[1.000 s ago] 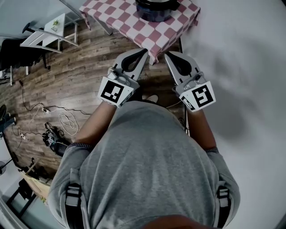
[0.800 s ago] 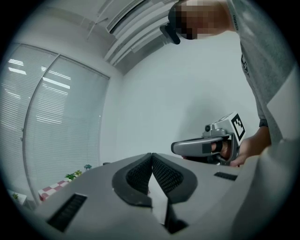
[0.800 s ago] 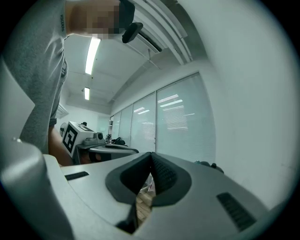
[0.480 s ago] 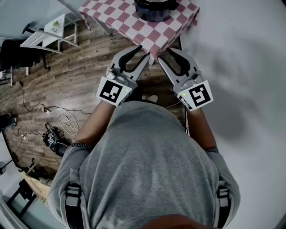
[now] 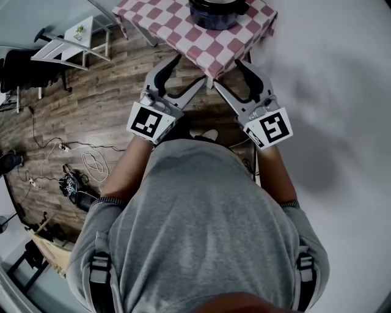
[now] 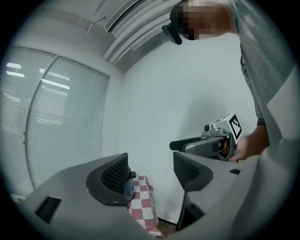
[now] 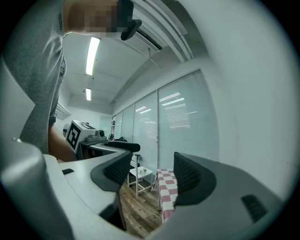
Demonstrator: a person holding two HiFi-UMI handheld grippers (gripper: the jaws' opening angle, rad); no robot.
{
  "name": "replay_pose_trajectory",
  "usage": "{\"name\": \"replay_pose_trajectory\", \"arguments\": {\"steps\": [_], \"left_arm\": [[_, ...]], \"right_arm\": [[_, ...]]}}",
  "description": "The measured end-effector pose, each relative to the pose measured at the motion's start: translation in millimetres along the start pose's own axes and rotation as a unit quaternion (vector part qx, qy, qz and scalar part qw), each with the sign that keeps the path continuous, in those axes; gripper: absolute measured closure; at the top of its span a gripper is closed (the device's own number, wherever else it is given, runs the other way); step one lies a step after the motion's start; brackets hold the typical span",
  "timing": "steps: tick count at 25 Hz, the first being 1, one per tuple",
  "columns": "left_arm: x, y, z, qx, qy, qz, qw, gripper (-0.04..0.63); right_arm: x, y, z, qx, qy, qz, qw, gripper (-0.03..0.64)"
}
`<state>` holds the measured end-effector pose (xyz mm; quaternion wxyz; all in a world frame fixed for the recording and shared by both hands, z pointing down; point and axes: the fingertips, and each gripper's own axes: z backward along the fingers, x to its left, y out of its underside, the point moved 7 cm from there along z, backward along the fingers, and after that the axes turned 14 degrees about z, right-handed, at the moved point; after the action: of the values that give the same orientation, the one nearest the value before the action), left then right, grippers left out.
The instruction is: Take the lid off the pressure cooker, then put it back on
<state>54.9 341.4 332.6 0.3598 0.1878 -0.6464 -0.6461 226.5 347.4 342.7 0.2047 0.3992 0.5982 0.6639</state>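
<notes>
A: Support surface?
B: Small table point(image 5: 183, 30) under a red-and-white checked cloth point(image 5: 232, 40). A dark pressure cooker point(image 5: 218, 12) stands on it, partly cut off by the frame's top edge.
A: Below?
B: Wood-plank floor point(image 5: 110, 98). Loose cables point(image 5: 91, 164) lie at left; a white side table point(image 5: 67, 40) stands beyond them.

A cut-off pressure cooker point(image 5: 217, 15)
It stands on the checked tabletop point(image 5: 177, 30), and the picture's top edge cuts away its upper part.
</notes>
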Motion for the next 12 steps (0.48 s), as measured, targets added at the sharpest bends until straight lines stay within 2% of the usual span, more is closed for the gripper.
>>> {"name": "replay_pose_trajectory", "arguments": {"steps": [5, 12], "left_arm": [[21, 1, 5, 0.022, -0.008, -0.006, 0.9997, 0.265], [61, 0, 11, 0.037, 0.002, 0.010, 0.9993, 0.264]], "right_arm": [[4, 8, -17, 0.023, -0.022, 0.005, 0.999, 0.295], [2, 4, -55, 0.033, -0.016, 0.006, 0.999, 0.288]]}}
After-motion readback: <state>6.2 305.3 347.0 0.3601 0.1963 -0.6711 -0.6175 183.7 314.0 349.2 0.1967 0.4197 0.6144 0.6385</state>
